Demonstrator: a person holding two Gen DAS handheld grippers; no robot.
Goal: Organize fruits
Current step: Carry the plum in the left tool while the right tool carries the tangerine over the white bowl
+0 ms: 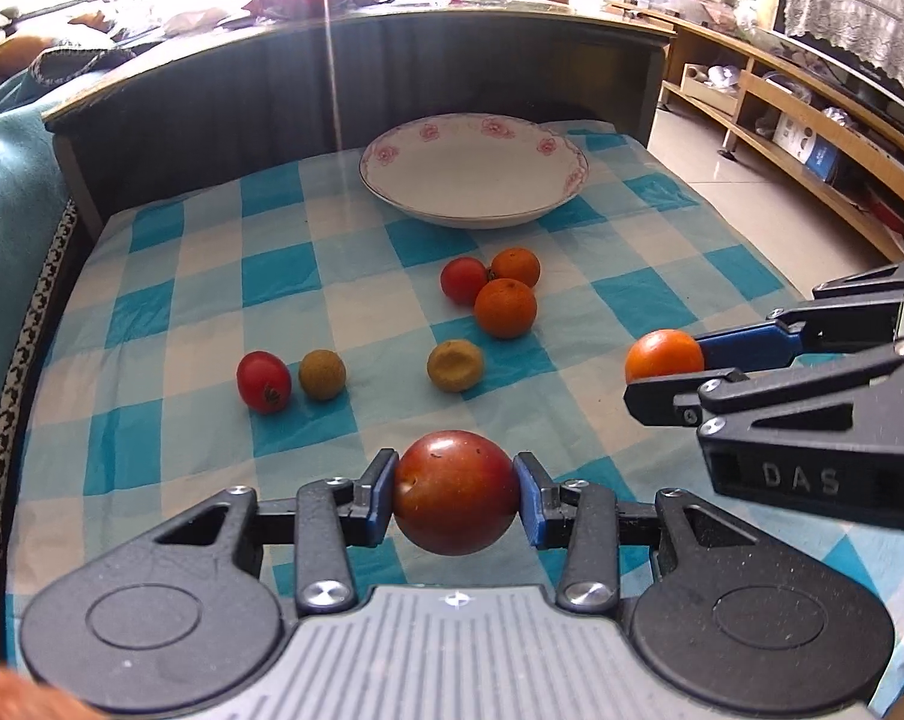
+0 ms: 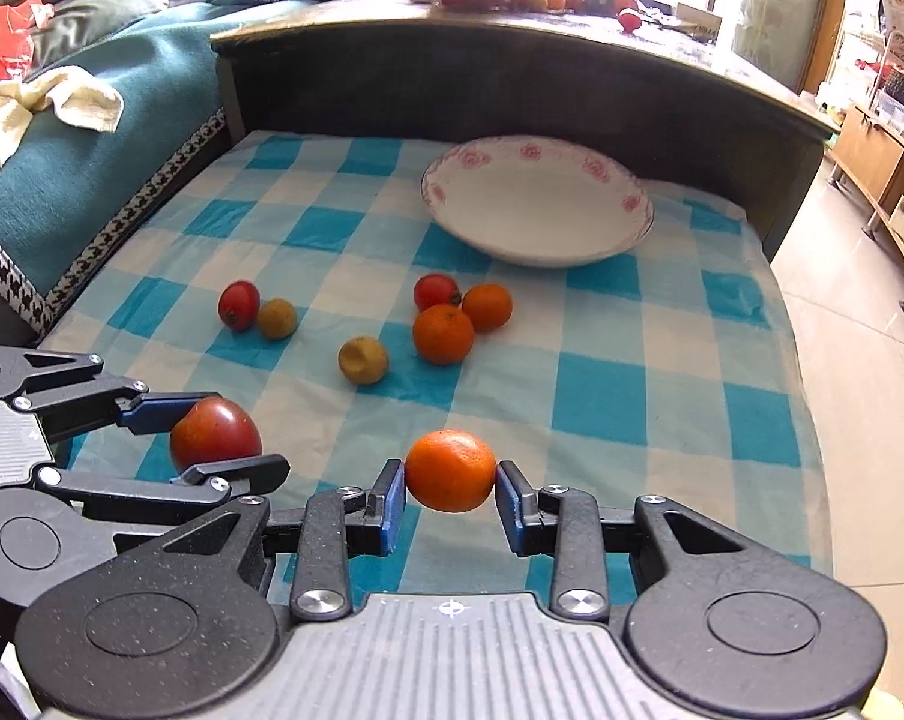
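items on the far shelves are too small to tell.

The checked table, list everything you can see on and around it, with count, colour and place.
Plate: one, white with pink flowers, far end of cloth, empty.
Oranges on cloth: two, orange, centre, beside a small tomato.
Small tomatoes: two, red, one centre, one left.
Brown-yellow fruits: two, one beside the left tomato, one mid-cloth.
Checked cloth: one, blue and white, covers the table.
Teal blanket: one, on the sofa left of the table.
Large tomato: one, dark red, in left tongs.
Held orange: one, orange, in right tongs.
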